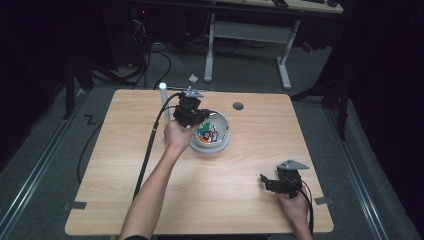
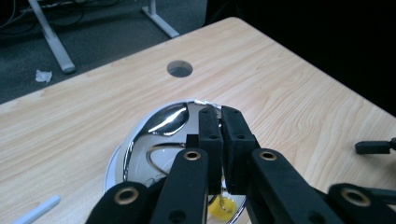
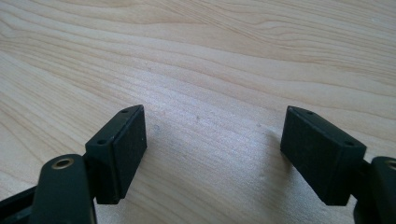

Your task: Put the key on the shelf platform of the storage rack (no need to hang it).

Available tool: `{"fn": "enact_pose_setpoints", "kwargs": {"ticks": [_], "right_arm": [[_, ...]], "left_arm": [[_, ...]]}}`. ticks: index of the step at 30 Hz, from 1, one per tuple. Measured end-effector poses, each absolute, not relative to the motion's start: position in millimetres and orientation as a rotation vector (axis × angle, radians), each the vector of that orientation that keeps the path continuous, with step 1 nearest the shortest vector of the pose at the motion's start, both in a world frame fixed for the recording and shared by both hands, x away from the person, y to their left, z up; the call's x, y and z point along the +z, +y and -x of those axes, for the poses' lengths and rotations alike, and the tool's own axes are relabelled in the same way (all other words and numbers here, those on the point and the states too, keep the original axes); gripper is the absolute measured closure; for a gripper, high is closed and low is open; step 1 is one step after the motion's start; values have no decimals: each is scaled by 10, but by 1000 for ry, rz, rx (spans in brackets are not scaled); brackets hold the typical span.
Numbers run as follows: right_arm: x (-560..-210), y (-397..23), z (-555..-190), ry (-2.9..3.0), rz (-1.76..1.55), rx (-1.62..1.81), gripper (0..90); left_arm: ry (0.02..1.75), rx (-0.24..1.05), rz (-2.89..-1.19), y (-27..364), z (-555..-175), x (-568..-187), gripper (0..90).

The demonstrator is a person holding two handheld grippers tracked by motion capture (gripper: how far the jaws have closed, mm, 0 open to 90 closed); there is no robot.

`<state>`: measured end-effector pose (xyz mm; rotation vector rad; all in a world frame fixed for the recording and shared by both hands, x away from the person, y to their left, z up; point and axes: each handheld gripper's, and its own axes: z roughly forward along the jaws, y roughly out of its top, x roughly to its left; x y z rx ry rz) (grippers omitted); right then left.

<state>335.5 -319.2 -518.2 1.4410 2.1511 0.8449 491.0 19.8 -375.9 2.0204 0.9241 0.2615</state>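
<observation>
A shiny metal bowl (image 1: 223,141) sits on the wooden table (image 1: 125,165), a little behind its middle, with several small colourful items (image 1: 207,133) inside. My left gripper (image 1: 196,120) hangs over the bowl's left part, pointing down into it. In the left gripper view its jaws (image 2: 220,114) stand together, shut, above the bowl's mirror-like inside (image 2: 163,122); a yellow item (image 2: 218,209) lies below them, and I see nothing held. My right gripper (image 1: 268,181) rests near the table's front right, open, with only bare wood between its pads (image 3: 123,149).
A white tube (image 1: 164,102) stands left of the bowl and lies at the lower left in the left gripper view (image 2: 37,210). A round cable hole (image 1: 238,106) lies behind the bowl. The left gripper's cable (image 1: 148,150) trails toward the front edge. Desk legs (image 1: 285,65) stand beyond.
</observation>
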Motion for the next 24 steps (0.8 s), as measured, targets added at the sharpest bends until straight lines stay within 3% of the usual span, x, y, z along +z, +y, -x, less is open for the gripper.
{"fn": "enact_pose_setpoints", "kwargs": {"ticks": [24], "right_arm": [[-5182, -3192, -3356, 2152, -1440, 845, 228]], "left_arm": [[981, 285, -2113, 239, -4875, -4161, 879]]}}
